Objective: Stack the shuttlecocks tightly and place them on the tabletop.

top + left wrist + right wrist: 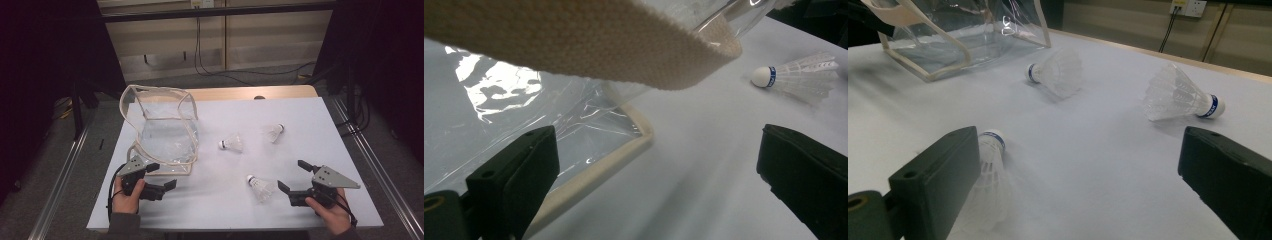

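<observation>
We judged this to be the reach before the first pick: three shuttlecocks lay loose on the counter (300, 120), and the clear bag (162, 125) stood open-topped with nothing visible inside it.

Our right claw (298, 176) was spread wide and gripped nothing. The nearest shuttlecock (259, 187) lay just beside it, on the bag's side of the claw, cork end pointing away from us. In the right gripper view that shuttlecock (990, 175) sat tight against the claw's left jaw, partly behind it and not between the two jaws. The next move, as we read it, called for shifting the claw toward the bag until the jaws straddled the shuttlecock, then closing gently, since the skirt looked easy to crush.

Our left claw (165, 175) was also open and empty, resting at the bag's near corner. In the left gripper view the bag's cream strap (589, 45) hung above the jaws, untouched.

The middle shuttlecock (231, 144) lay near the bag's right side; the far shuttlecock (275, 132) lay farther from the bag, well apart from both claws.
</observation>
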{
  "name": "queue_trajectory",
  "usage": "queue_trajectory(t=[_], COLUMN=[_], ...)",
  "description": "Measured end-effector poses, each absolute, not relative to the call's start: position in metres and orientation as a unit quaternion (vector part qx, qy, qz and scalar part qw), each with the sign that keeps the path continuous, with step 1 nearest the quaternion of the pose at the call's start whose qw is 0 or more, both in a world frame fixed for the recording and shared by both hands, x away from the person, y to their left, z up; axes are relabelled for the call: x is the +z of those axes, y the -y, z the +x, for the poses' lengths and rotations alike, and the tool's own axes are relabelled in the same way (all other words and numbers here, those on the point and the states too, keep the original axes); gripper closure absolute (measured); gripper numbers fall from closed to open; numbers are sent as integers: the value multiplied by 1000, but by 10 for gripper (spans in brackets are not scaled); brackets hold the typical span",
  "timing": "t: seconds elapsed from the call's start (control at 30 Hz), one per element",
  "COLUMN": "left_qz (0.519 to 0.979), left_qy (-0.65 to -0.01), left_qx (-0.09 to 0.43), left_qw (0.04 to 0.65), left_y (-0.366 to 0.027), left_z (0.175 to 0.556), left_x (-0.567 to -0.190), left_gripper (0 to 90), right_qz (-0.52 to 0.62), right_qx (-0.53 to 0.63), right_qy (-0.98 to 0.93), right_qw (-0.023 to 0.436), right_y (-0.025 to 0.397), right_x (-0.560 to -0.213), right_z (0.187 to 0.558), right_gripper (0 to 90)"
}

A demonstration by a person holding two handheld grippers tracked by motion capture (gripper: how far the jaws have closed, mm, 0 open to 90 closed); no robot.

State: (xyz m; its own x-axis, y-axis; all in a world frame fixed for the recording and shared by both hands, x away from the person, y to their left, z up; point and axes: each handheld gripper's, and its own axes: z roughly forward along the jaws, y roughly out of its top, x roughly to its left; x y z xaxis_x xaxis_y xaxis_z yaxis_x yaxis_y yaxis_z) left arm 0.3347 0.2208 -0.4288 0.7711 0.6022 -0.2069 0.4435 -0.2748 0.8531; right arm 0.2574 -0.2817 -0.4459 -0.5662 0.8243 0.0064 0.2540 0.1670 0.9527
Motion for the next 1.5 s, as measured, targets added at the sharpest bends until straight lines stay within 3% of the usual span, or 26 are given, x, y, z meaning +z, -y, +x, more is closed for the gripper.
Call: queue_trajectory(t=[0.63,0.77,0.97,1.5], left_qz=[792,794,795,795], left_qy=[-331,-330,-330,-329], left_qx=[78,79,80,82], left_qw=[507,505,503,503], left_y=[-220,-220,-220,-218], left_z=[335,336,335,335], left_x=[-429,-429,-429,-429], left_gripper=[35,35,35,35], right_qz=[380,365,354,328], right_qx=[523,526,522,504], right_qy=[-727,-736,-748,-777], right_qw=[233,222,206,188], right_y=[276,274,270,264], right_x=[-446,-446,-447,-448], right_z=[262,261,261,262], right_gripper=[53,138,181,415])
